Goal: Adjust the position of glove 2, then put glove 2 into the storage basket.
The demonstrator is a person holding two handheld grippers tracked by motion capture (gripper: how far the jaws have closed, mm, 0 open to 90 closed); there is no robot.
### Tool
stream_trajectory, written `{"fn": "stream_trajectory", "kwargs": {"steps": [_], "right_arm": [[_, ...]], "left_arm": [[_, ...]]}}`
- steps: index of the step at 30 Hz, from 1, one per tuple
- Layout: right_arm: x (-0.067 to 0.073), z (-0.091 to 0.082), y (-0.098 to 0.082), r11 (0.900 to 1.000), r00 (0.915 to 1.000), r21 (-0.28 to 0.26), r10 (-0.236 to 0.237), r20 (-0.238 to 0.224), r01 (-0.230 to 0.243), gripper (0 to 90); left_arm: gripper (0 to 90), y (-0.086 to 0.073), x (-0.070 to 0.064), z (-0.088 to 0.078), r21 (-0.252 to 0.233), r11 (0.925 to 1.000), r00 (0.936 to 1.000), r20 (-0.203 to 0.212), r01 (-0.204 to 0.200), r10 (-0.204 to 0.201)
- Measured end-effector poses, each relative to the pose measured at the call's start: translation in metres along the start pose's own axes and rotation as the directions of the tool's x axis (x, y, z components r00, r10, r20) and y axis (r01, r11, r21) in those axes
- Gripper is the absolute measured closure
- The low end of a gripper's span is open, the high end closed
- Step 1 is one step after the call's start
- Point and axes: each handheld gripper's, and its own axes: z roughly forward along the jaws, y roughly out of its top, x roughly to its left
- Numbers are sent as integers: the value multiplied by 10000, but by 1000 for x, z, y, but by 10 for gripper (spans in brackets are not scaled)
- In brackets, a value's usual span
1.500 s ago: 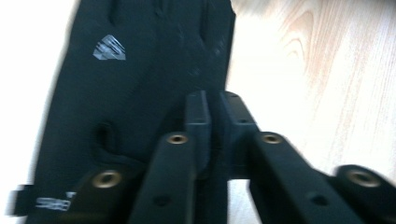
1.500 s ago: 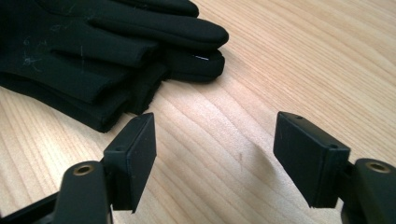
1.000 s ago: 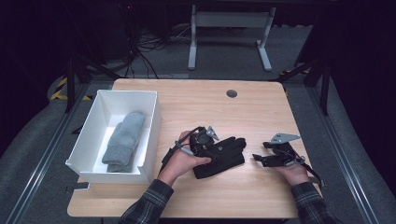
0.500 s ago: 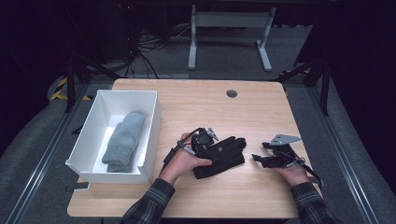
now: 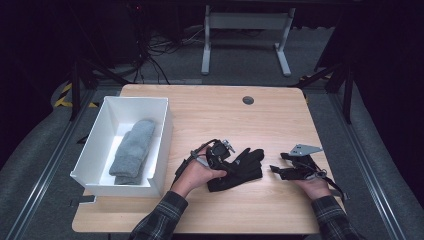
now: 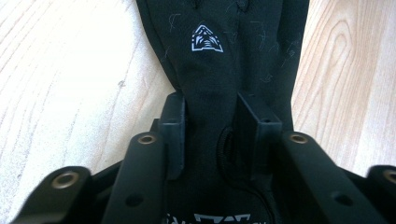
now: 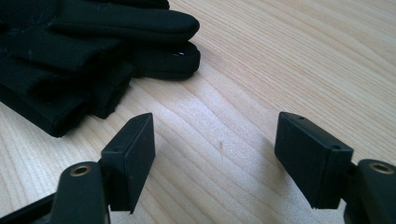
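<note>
We find the black gloves [image 5: 239,169] lying stacked near the front middle of the worktop [image 5: 210,110], just right of the white bin [image 5: 161,131], which holds a grey sock bundle [image 5: 131,150]. The left gripper [image 5: 226,159] sits over the cuff end; in the left gripper view its fingers [image 6: 173,122] have just been closing and now press a fold of cuff fabric [image 6: 210,112] between them. The right gripper [image 7: 215,140] rests on the worktop well apart from the glove fingertips [image 7: 154,23], its fingers spread with only bare wood between them. In our judgement the chief risk is that the pinch catches the upper glove alone, so that a lift would separate the pair and leave the lower one behind; a shallow bite on soft fabric could also slip. A low carry toward the bin could snag the trailing glove fingers on its rim. Compared with the frame a second earlier, both hands occupy the same places and the gloves lie unchanged; the only difference we note is the narrowed left fingers.
</note>
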Motion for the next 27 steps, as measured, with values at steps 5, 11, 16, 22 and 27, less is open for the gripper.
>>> {"fn": "stream_trajectory", "kwargs": {"steps": [5,11,16,22,27], "right_arm": [[0,0,0,10000,10000,-13,-16,-14,15,296],[0,0,0,10000,10000,-12,-56,-29,56,302],[0,0,0,9999,9999,-23,-105,-39,105,308],[0,0,0,9999,9997,-17,-156,-165,156,289],[0,0,0,9999,9997,27,-144,-186,145,255]], "left_arm": [[695,1,-2,-5,116,9999,10000,-21,85,-85],[696,3,-9,-16,78,10000,9995,-301,13,-11],[696,5,-13,-29,-63,9999,9986,-507,137,-140],[696,8,-17,-55,-528,9975,9959,-747,470,-509],[695,12,-20,-83,-791,9954,9935,-962,532,-607]]}}
